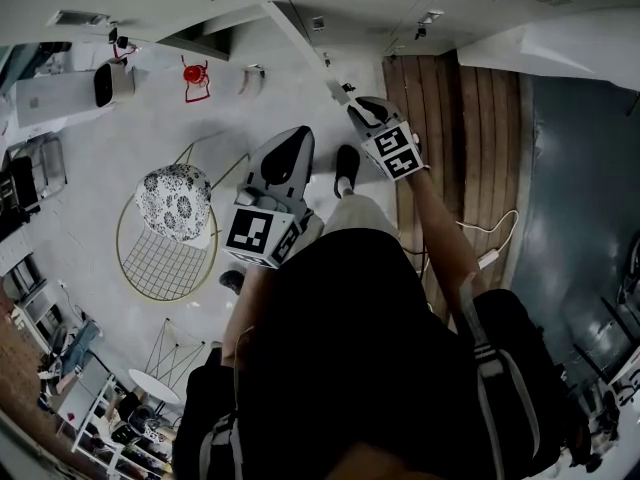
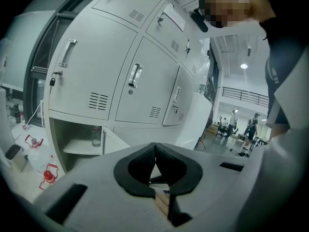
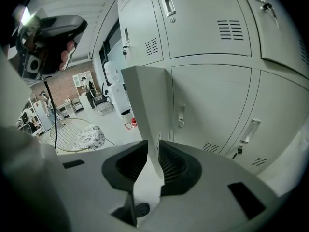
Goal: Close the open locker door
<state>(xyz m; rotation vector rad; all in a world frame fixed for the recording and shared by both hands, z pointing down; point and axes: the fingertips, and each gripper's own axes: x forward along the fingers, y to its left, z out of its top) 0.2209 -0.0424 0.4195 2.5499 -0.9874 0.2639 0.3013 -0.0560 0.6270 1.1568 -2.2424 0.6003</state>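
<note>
One tool, the right tool, pinches the free edge of the open locker door, which stands upright and edge-on to it. The compartment seems to lie leftward. The left tool is pressed together, empty

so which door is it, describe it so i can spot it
Look at the wall of white lockers. In the lower row, one door stands out edge-on toward the room, its edge in the jaws of the right gripper. Every neighbouring door sits shut and flush.
</note>
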